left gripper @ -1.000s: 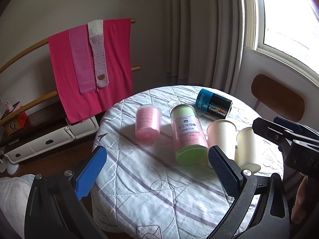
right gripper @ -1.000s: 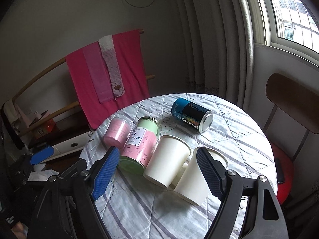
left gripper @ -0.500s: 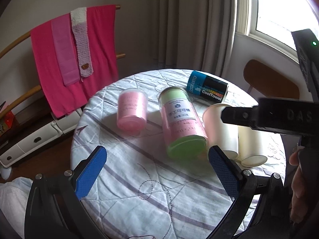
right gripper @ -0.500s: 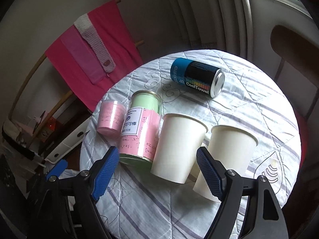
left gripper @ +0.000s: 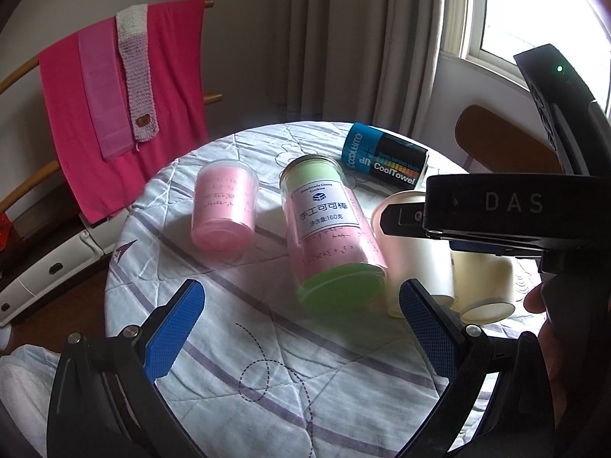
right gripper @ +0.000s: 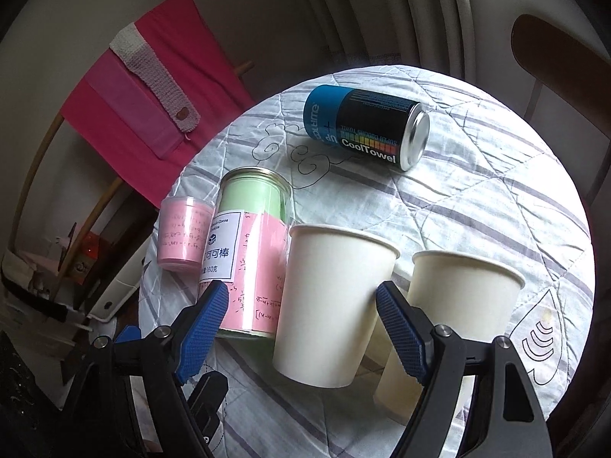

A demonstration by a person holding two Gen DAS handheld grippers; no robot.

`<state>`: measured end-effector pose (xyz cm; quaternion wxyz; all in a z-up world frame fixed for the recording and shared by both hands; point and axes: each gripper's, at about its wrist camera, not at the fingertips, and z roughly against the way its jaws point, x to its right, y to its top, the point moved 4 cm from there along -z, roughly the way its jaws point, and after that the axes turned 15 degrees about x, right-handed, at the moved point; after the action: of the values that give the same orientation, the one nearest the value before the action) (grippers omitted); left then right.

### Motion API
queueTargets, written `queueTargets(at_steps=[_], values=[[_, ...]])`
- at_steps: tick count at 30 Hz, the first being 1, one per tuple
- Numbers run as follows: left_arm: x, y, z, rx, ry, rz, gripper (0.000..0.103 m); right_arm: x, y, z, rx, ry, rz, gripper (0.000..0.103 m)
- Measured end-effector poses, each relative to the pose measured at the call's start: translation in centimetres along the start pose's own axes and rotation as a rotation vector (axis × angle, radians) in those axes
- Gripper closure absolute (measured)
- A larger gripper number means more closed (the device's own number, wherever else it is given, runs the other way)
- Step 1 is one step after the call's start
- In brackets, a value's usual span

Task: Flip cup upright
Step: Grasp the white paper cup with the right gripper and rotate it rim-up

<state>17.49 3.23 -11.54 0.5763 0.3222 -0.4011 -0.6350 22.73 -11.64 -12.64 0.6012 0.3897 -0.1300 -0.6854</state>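
Right claw (right gripper: 301, 330) spread wide around a paper cup (right gripper: 332, 305)

The cup sits just right of the tall pink-and-green jar (right gripper: 250, 252) on the desk (right gripper: 496, 198) — left claw (left gripper: 301, 328) wide too, empty, before the jar.

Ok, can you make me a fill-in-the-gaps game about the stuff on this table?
1. The number of white paper cups on the table is ___.
2. The can that says CoolTowel is lying on its ___.
3. The right gripper has finger pads coloured ___.
4. The right gripper holds nothing, because its jaws are ___.

Missing words: two; side; blue; open.
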Motion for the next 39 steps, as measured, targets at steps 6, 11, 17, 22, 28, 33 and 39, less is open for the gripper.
queueTargets(at_steps=[6, 11, 17, 22, 28, 33, 39], values=[[-0.4, -0.6, -0.4, -0.016, -0.003, -0.007, 0.000, 0.4, 0.0, -0.9, -0.006, -0.040, -0.018, 0.030], [-0.4, -0.5, -0.5, -0.016, -0.015, -0.009, 0.000, 0.6, 0.0, -1.5, -0.012, -0.069, -0.008, 0.045], [-0.4, -0.6, -0.3, -0.023, -0.012, -0.008, 0.000, 0.3, -0.4, -1.4, -0.005, -0.063, 0.006, 0.045], [-0.5, -1.0, 0.1, -0.030, -0.003, -0.008, 0.000, 0.0, -1.2, -0.4, -0.006, -0.047, 0.018, 0.045], [-0.5, -1.6, 0.6, -0.045, 0.003, -0.008, 0.000, -0.5, -2.3, 1.2, 0.023, -0.029, 0.054, 0.045], [-0.3, -1.9, 1.5, -0.039, 0.013, -0.022, 0.000, -0.8, -3.8, 2.6, 0.068, -0.005, 0.086, 0.045], [-0.1, -2.7, 2.3, -0.049, 0.024, -0.040, 0.000, -1.2, -5.5, 4.3, 0.149, 0.027, 0.142, 0.045]])
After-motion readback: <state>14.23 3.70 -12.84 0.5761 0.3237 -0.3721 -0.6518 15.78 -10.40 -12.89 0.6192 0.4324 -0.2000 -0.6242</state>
